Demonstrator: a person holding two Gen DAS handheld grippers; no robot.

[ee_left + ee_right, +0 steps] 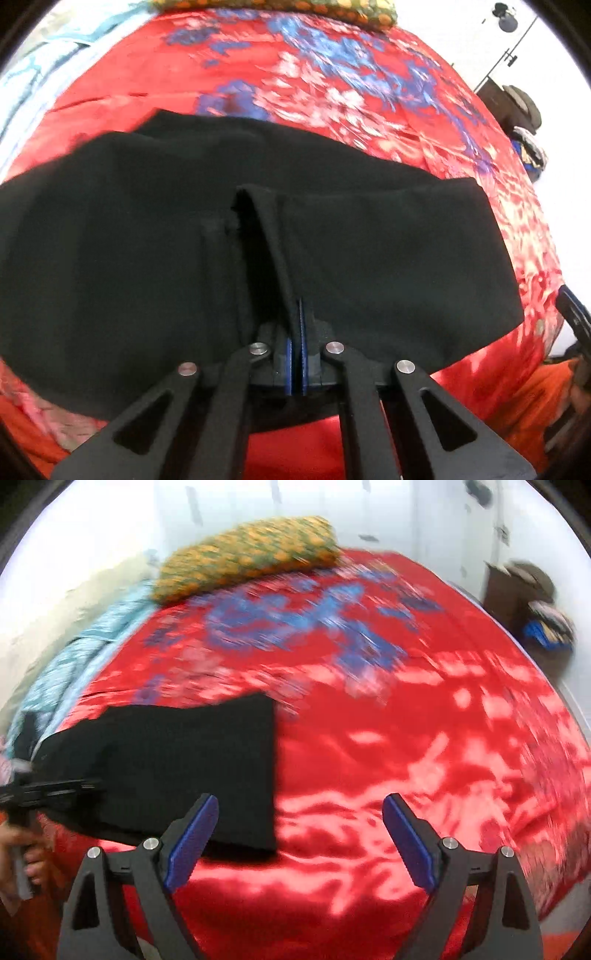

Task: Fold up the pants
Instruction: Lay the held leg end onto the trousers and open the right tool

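The left gripper [297, 332] was closed on a fold of the black pants [388, 258]; the right gripper [299, 834] stood wide open and empty above the red bedspread [406, 757].

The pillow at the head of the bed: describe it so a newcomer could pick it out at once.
Start from the red floral bedspread covering the bed. Follow it to its far edge, beyond the black pants. The pillow lies there, the only green piece dotted with orange, unlike the pale blue quilt beside it.
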